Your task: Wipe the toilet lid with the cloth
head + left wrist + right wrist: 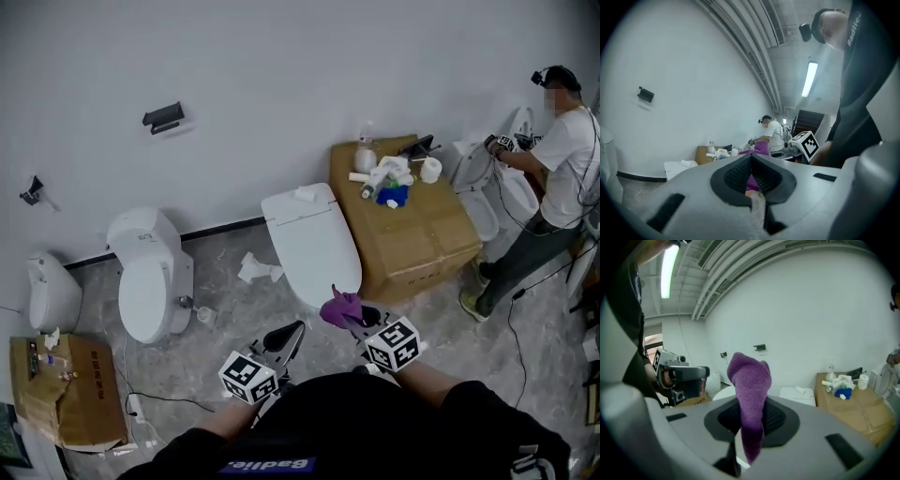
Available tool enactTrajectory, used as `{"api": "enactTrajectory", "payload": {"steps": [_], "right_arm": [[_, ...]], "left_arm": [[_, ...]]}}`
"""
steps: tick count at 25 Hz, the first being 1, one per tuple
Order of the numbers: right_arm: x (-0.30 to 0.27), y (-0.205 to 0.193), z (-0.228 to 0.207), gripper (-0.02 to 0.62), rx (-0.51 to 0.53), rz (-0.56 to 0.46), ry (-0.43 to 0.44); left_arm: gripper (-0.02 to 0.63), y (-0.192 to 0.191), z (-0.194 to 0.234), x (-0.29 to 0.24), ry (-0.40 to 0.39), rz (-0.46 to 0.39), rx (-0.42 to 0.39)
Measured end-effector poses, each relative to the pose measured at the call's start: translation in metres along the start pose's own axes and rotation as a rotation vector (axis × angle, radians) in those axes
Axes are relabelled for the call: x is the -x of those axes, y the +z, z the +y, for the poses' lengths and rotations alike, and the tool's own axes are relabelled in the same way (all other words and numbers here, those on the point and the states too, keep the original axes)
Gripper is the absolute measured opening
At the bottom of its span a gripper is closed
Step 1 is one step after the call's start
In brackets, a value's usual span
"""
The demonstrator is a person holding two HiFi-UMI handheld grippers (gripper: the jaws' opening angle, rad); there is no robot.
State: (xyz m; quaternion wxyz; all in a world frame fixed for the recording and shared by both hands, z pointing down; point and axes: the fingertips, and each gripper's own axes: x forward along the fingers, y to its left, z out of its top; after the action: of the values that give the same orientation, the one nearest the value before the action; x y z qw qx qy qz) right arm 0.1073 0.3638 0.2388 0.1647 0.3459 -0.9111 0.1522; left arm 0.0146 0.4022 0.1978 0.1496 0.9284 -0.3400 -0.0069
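- The left gripper [284, 336] is raised in front of the person's dark top. Its jaws are pressed together with nothing between them.
- Just to its right is the right gripper [364, 317]. Its jaws are clamped on the purple cloth [750, 380], which sticks up above the pads in a bunched fold. A shorter end hangs below them.
- Both grippers and the cloth are in the air, apart from the toilet lid [311, 248].
- The lid lies closed and white beyond the grippers, on the grey marbled floor [225, 328].
- A small folded white tissue [307, 193] rests on the flat top behind the lid.
- Crumpled white paper [258, 270] lies on the floor just left of this toilet.
- Further left stands a second toilet [148, 272], rounder, also closed.
- Right of the lid sits a large cardboard box [422, 234], touching or nearly touching the toilet. On its top are a bottle, paper rolls and a blue item.
- At the far right another person [553, 178] in a white shirt bends over a third toilet.
- The white wall [281, 75] behind carries a small dark bracket [164, 116].
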Motion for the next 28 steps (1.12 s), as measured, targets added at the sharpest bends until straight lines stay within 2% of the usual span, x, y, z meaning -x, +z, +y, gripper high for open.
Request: {"api": "enactTrajectory", "payload": {"steps": [5, 8, 11, 15, 19, 22, 28], "right_arm": [[0.048, 0.079, 0.017, 0.075, 0.048, -0.179, 0.086], [0.068, 0.099, 0.028, 0.075, 0.090, -0.256, 0.120], [0.075, 0.095, 0.039, 0.075, 0.121, -0.277, 0.158], [0.080, 0.083, 0.045, 0.075, 0.126, -0.283, 0.209], [0.082, 0.079, 0.042, 0.075, 0.125, -0.282, 0.217], [0.083, 0.077, 0.044, 0.075, 0.132, -0.286, 0.223], [0.082, 0.074, 0.044, 0.075, 0.127, -0.280, 0.220]], "left_arm": [[0.017, 0.051, -0.031, -0.017, -0.014, -0.071, -0.047], [0.017, 0.069, -0.046, -0.023, -0.018, -0.103, -0.091], [0.017, 0.072, -0.060, -0.025, 0.001, -0.096, -0.110], [0.017, 0.056, -0.064, -0.026, 0.023, -0.084, -0.138], [0.017, 0.052, -0.072, -0.029, 0.036, -0.052, -0.112], [0.017, 0.055, -0.077, -0.031, 0.032, -0.058, -0.107], [0.017, 0.047, -0.074, -0.030, 0.023, -0.067, -0.154]]}}
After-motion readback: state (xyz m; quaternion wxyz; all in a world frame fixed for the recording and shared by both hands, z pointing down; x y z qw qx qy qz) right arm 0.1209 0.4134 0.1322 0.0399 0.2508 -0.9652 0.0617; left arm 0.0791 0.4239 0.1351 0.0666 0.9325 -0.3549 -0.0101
